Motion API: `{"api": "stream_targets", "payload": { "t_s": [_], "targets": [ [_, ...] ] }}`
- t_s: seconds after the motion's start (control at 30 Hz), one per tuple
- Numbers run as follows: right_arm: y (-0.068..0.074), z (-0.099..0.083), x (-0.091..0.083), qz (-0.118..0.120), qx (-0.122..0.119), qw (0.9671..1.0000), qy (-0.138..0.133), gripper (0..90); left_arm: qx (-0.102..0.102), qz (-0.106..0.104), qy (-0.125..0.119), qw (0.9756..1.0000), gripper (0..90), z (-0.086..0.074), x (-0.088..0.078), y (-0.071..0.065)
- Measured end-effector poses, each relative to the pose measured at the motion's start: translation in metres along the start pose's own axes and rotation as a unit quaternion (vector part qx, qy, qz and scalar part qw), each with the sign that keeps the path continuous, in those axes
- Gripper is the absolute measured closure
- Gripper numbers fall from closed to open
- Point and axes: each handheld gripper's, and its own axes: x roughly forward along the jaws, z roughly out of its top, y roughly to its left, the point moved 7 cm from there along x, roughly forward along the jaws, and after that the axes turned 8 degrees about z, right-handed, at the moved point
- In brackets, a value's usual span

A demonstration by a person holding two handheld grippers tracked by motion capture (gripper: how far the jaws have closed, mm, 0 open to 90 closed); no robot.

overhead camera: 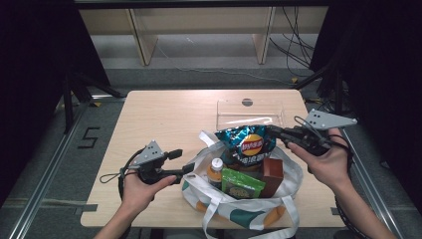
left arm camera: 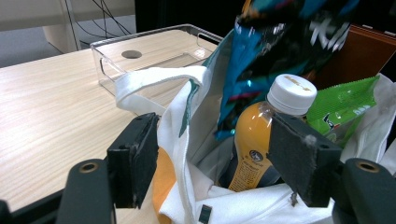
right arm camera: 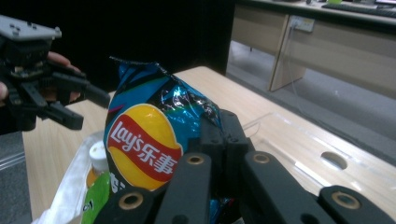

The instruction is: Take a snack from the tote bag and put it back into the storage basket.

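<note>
A white tote bag (overhead camera: 293, 180) stands open on the near side of the table. It holds a blue Lay's chips bag (overhead camera: 249, 144), an orange juice bottle (overhead camera: 216, 170), a green packet (overhead camera: 242, 184) and a brown box (overhead camera: 272, 174). My right gripper (overhead camera: 272, 130) is shut on the upper right corner of the chips bag (right arm camera: 144, 140), which rises partly out of the tote. My left gripper (overhead camera: 183, 162) is open at the tote's left rim. In the left gripper view the white rim (left arm camera: 196, 93) and the bottle (left arm camera: 261, 135) lie between the pads (left arm camera: 135, 158) without being pressed.
A clear plastic container (overhead camera: 249, 117) sits empty behind the tote, toward the back right of the wooden table (overhead camera: 159, 119). Bare tabletop stretches to the left and back left. Shelving and cables stand on the floor beyond the table's far edge.
</note>
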Motion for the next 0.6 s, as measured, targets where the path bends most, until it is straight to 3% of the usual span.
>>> {"api": "stream_targets", "payload": {
  "t_s": [0.47, 0.57, 0.6],
  "targets": [
    [-0.004, 0.025, -0.007, -0.019, 0.011, 0.9990, -0.039, 90.0, 0.006, 0.000, -0.002, 1.0000, 32.7, 0.000, 0.000, 0.000],
    [-0.005, 0.029, -0.007, -0.020, 0.002, 0.9988, -0.044, 90.0, 0.007, 0.004, 0.001, 1.0000, 32.9, -0.001, 0.000, 0.002],
    [-0.007, 0.031, -0.007, -0.021, -0.012, 0.9986, -0.048, 90.0, 0.006, 0.002, 0.000, 1.0000, 33.0, -0.002, 0.000, 0.002]
  ]
}}
